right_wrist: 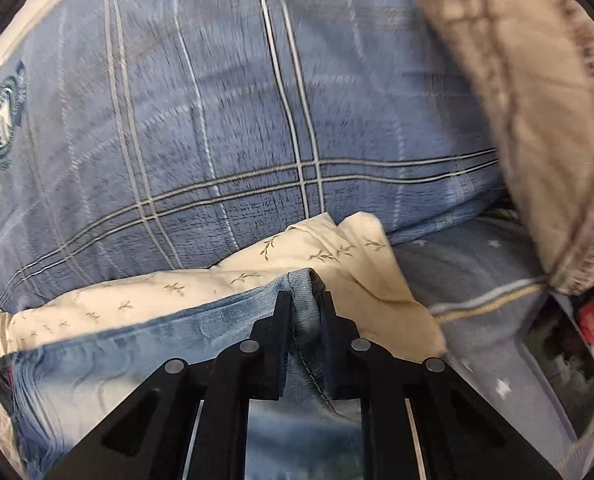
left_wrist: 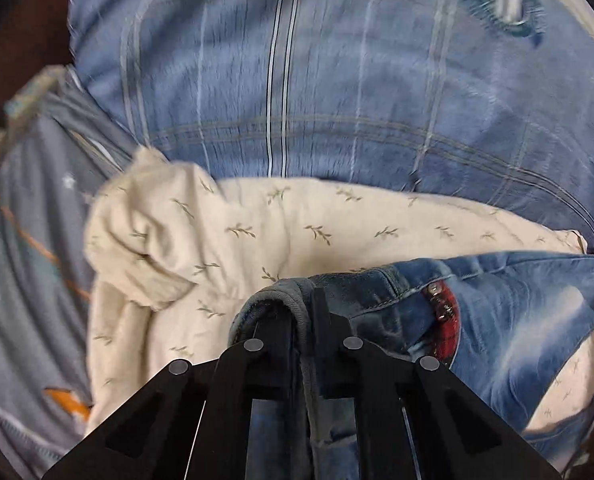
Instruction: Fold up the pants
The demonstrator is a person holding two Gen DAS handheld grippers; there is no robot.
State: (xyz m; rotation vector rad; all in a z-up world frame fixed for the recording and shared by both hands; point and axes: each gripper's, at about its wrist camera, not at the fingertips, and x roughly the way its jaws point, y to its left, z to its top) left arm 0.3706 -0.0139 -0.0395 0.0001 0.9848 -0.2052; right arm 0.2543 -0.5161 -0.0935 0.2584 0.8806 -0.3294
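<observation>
The pants are washed blue jeans [left_wrist: 509,312] with a red plaid lining at the fly [left_wrist: 445,320]. They lie over a cream cloth with a small leaf print [left_wrist: 281,232]. My left gripper [left_wrist: 303,300] is shut on a thick dark fold of the jeans near the waistband. My right gripper [right_wrist: 305,298] is shut on a lighter edge of the jeans [right_wrist: 169,336], which stretch away to the left in that view. Both views are motion-blurred.
A blue plaid blanket [left_wrist: 297,80] covers the bed beyond the cream cloth and also shows in the right wrist view [right_wrist: 237,120]. A grey star-print sheet [right_wrist: 477,272] lies at the right. A beige knitted cloth [right_wrist: 529,120] hangs at the upper right.
</observation>
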